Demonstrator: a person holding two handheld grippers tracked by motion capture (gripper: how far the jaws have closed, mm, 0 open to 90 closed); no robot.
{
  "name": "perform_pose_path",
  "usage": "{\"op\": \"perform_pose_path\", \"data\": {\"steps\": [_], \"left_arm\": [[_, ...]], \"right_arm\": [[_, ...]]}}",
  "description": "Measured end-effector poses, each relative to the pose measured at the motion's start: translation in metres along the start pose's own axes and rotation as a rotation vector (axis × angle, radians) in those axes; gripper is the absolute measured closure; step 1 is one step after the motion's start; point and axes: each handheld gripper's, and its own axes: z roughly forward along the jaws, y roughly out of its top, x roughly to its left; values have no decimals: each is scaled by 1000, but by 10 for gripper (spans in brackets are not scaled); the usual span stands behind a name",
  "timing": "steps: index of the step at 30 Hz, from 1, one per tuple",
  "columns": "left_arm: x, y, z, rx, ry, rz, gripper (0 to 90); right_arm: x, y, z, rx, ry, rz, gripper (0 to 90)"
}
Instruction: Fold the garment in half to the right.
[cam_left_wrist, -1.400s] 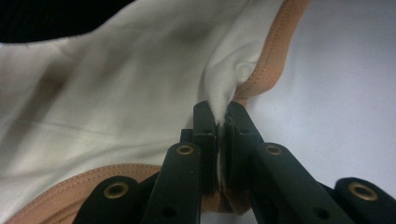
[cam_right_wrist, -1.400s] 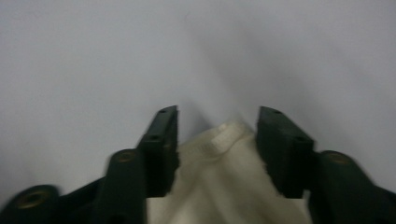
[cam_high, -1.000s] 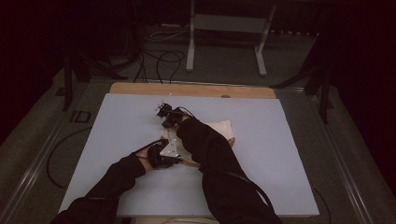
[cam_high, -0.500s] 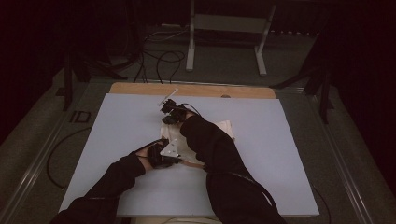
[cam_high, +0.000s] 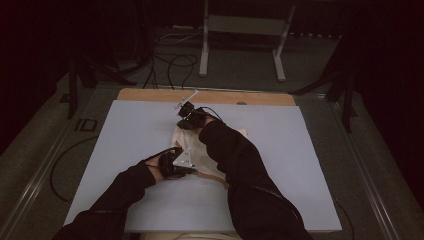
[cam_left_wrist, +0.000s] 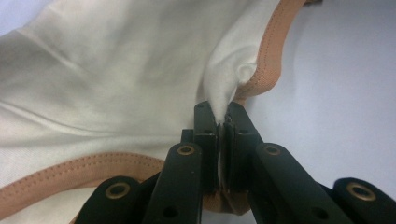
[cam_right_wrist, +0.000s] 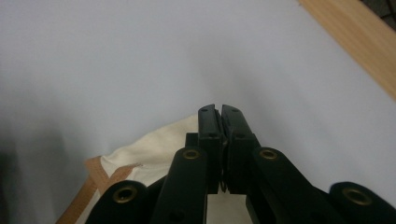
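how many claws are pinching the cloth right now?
2: the left claw pinches the cream cloth by its tan-trimmed edge; the right claw is shut on its far end.

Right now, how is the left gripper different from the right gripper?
The left gripper pinches a fold of the cream cloth beside its tan trim, while the right gripper has cloth only low between its jaws, its tips bare over the table. In the high view the left gripper sits nearer the person, and the right gripper reaches to the cloth's far end. Both have black jaws, shut.
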Motion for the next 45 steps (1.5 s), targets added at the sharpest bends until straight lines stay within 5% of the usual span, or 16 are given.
{"op": "perform_pose_path", "data": {"steps": [20, 45], "left_arm": [[-6, 31, -14, 55, 5, 131, 859], [-9, 69, -5, 110, -54, 190, 857]], "right_arm": [[-5, -12, -58, -83, -34, 6, 881], [-20, -59, -99, -165, -64, 99, 881]]}}
